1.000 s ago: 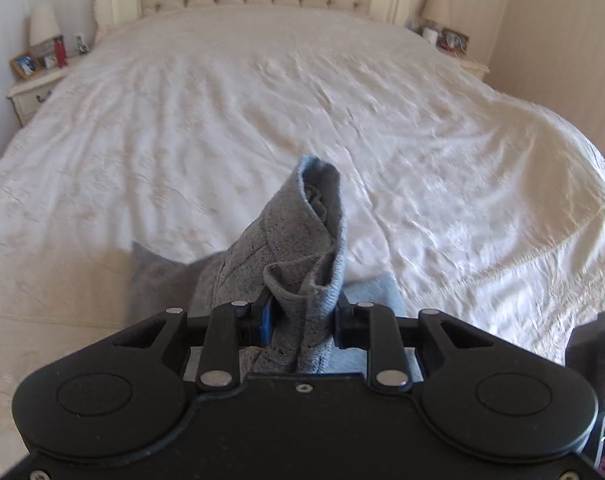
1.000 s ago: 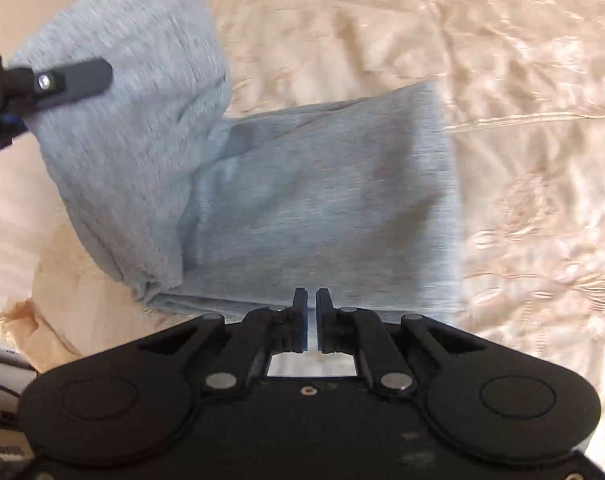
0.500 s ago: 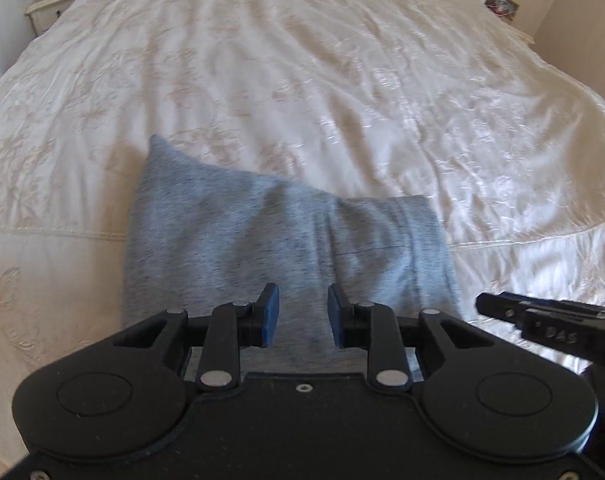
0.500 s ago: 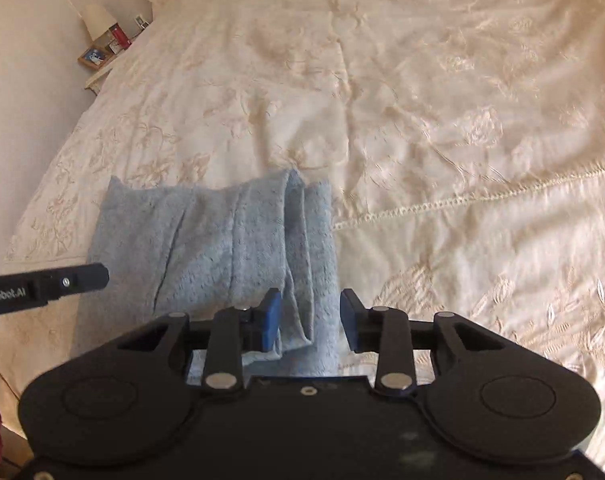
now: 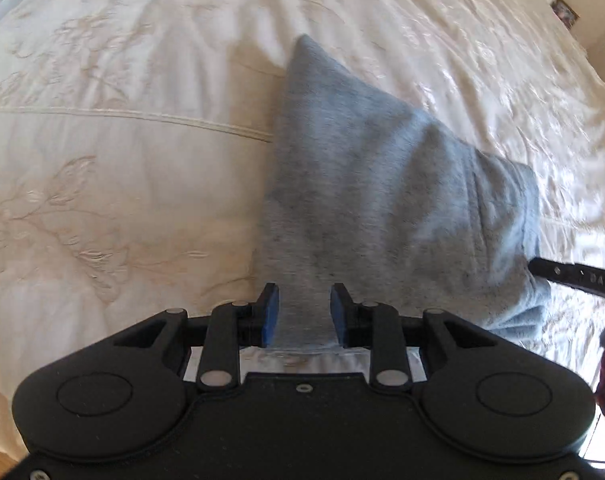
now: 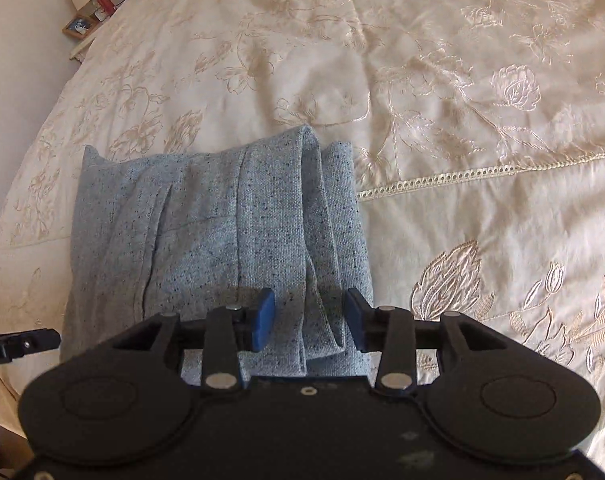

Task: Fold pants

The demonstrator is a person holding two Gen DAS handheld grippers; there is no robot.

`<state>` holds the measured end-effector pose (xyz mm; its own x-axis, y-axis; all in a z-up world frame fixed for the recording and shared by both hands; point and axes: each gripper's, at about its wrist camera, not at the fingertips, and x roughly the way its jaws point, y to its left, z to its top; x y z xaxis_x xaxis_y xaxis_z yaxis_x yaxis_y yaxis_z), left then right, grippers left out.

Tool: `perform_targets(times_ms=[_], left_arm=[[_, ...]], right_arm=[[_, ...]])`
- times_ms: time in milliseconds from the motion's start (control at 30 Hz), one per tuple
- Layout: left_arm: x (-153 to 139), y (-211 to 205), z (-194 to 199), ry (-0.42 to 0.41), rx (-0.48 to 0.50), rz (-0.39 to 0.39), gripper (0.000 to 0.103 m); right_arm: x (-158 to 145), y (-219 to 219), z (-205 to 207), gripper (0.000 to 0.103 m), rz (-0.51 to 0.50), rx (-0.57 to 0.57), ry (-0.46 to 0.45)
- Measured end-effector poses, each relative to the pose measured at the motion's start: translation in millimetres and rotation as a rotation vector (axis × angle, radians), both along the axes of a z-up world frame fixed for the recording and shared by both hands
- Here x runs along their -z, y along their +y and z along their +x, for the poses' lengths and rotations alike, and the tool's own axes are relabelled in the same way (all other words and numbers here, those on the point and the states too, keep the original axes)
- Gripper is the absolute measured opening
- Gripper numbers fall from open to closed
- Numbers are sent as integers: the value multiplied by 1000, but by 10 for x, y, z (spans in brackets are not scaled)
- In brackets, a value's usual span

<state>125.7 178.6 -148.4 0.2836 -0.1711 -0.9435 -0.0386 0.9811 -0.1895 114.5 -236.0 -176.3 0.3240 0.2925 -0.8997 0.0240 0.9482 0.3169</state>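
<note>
**Folded grey pants at the near edge of the bed**

The folded grey knit pants (image 6: 222, 236) lie as a compact bundle on the cream embroidered satin bedspread (image 6: 482, 128), close to the bed's near edge and toward its left side in the right wrist view. Their right-hand edge shows stacked fold layers. In the left wrist view the pants (image 5: 374, 200) taper to a raised point at the far end. A stitched border line in the bedspread runs crosswise and passes under the bundle. Beyond and to the right of the pants the bedspread stretches wide and bare toward the far edge.

At the far left corner of the bed stands a small bedside cabinet with a lamp, a red container and a framed picture (image 6: 88, 16).

The left gripper (image 5: 304, 314) hovers low over the near edge of the pants, blue-padded jaws spread, fabric showing between them without being pinched. The right gripper (image 6: 309, 318) sits over the layered right edge, jaws likewise spread apart.
</note>
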Motion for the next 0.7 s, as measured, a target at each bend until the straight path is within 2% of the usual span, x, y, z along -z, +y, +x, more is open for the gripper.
perform_targets(times_ms=[133, 233, 267, 300, 333, 467, 567, 600, 700], left_arm=[[40, 279, -57, 33, -79, 36, 35], [78, 306, -102, 43, -67, 72, 35], [82, 299, -112, 43, -56, 78, 35], [79, 265, -108, 41, -42, 83, 35], [80, 234, -117, 40, -29, 85, 35], [42, 97, -118, 25, 22, 79, 35], [-6, 30, -112, 3, 49, 78, 35], [-28, 18, -111, -6, 57, 78, 35], [-65, -23, -61, -25, 71, 72, 35]], right_arm=[[61, -13, -41, 43, 23, 16, 28], [86, -6, -45, 45, 39, 27, 39], [76, 10, -42, 42, 32, 25, 40], [44, 30, -49, 28, 33, 13, 34], [-4, 57, -57, 9, 34, -5, 19], [-366, 149, -166, 7, -20, -50, -81], [-587, 114, -306, 6, -50, -36, -139], [-595, 104, -342, 1, -77, -28, -140], [-363, 26, -389, 1, -152, -14, -63]])
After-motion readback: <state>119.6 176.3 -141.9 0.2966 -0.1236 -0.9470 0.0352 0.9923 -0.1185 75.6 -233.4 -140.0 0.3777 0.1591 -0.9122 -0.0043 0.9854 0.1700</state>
